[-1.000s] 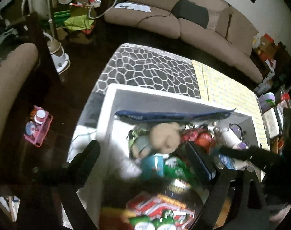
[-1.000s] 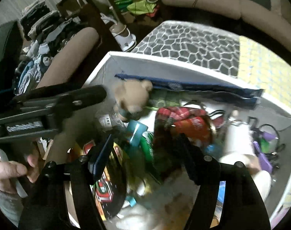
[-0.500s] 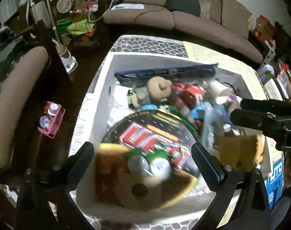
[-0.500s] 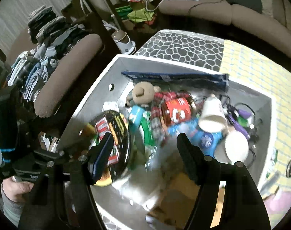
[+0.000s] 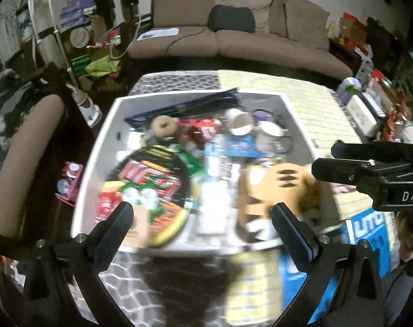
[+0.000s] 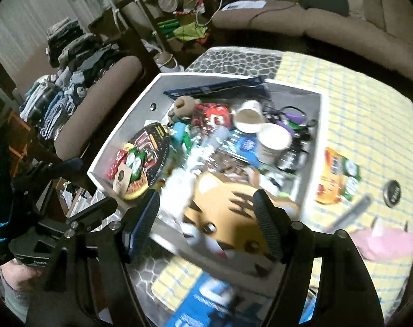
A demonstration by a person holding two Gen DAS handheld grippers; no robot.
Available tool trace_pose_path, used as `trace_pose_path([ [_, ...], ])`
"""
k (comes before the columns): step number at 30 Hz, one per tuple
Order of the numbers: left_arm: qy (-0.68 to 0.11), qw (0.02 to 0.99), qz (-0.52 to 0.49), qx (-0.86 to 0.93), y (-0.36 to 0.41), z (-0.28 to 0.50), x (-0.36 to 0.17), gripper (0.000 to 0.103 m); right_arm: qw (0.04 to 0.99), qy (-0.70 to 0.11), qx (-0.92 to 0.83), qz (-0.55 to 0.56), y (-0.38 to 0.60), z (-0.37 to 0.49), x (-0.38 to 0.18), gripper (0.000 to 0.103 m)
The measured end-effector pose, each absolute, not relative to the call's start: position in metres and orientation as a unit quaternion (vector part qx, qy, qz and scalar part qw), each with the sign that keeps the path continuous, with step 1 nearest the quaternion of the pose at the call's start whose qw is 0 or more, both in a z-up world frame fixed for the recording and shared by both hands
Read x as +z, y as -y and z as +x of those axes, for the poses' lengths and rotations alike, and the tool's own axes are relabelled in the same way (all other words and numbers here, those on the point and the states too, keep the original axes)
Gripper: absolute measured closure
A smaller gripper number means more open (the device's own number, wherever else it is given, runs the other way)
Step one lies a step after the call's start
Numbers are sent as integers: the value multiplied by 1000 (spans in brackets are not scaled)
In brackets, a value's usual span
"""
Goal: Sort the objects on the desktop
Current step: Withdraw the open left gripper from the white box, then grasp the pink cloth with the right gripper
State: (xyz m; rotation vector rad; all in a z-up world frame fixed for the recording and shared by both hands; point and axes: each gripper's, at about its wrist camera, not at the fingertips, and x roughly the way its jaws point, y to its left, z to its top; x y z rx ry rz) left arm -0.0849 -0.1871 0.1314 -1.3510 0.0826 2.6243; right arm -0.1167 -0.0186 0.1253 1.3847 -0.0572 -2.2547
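A white storage box point(image 5: 108, 125) point(image 6: 130, 120) on the table holds several things: a round black noodle bowl point(image 5: 152, 179) point(image 6: 149, 147), a small teddy bear point(image 5: 162, 126) point(image 6: 183, 106), paper cups point(image 6: 271, 141) and an orange tiger plush point(image 5: 277, 188) point(image 6: 228, 218) at its near right corner. My left gripper point(image 5: 201, 218) is open and empty above the box's near edge. My right gripper point(image 6: 206, 218) is open, its fingers on either side of the tiger plush without closing on it; it also shows in the left wrist view point(image 5: 369, 163).
On the yellow checked tablecloth point(image 6: 364, 109) right of the box lie a yellow snack packet point(image 6: 337, 177), a dark round lid point(image 6: 392, 192), a pen point(image 6: 350, 212) and a pink cloth point(image 6: 383, 242). A blue box point(image 6: 214, 299) lies in front. A brown chair point(image 5: 24, 147) stands left, a sofa point(image 5: 233, 32) behind.
Both grippers have pulled back and up from inside the box, so the whole box now shows. The tiger plush now lies at the box's near right corner between the right fingers.
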Motion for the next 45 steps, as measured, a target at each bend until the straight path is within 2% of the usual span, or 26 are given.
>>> trace_pose_path([
  [4,-28,119,-457,881,151,-71,135,0,236,17,-837,493,-21,-95,140,32],
  [10,-38,167,-459,872,79,-60,138,0,196,24,-858,475,-111,-70,159,17],
  [14,-42,200,-458,865,30,-58,137,0,174,47,-860,478,-179,-62,155,0],
  [20,-51,235,-471,849,-37,-65,117,0,131,86,-856,492,-257,-62,124,0],
  [27,-133,254,-495,820,-104,-80,67,0,111,165,-837,510,-316,-65,69,0],
  [30,-170,239,-503,813,-122,-92,40,0,96,200,-829,514,-332,-67,46,8],
  [32,-194,231,-511,805,-131,-99,24,0,86,218,-825,515,-339,-67,30,26],
  [34,-202,235,-520,796,-136,-105,13,2,80,236,-819,517,-343,-67,15,37],
  [35,-205,238,-522,793,-137,-107,9,3,78,245,-816,518,-345,-67,9,39],
  [38,-229,238,-517,789,-147,-110,-2,4,65,267,-808,521,-346,-72,-9,39],
  [40,-240,235,-520,785,-152,-115,-9,12,50,274,-806,522,-346,-77,-18,39],
  [41,-243,235,-522,783,-155,-117,-12,20,44,280,-805,521,-346,-80,-22,39],
  [42,-245,233,-523,782,-157,-120,-15,34,39,285,-804,521,-347,-82,-26,39],
  [43,-249,230,-525,781,-159,-122,-18,39,33,288,-804,520,-347,-84,-29,39],
  [45,-249,231,-525,780,-161,-125,-22,41,21,295,-804,517,-348,-89,-35,39],
])
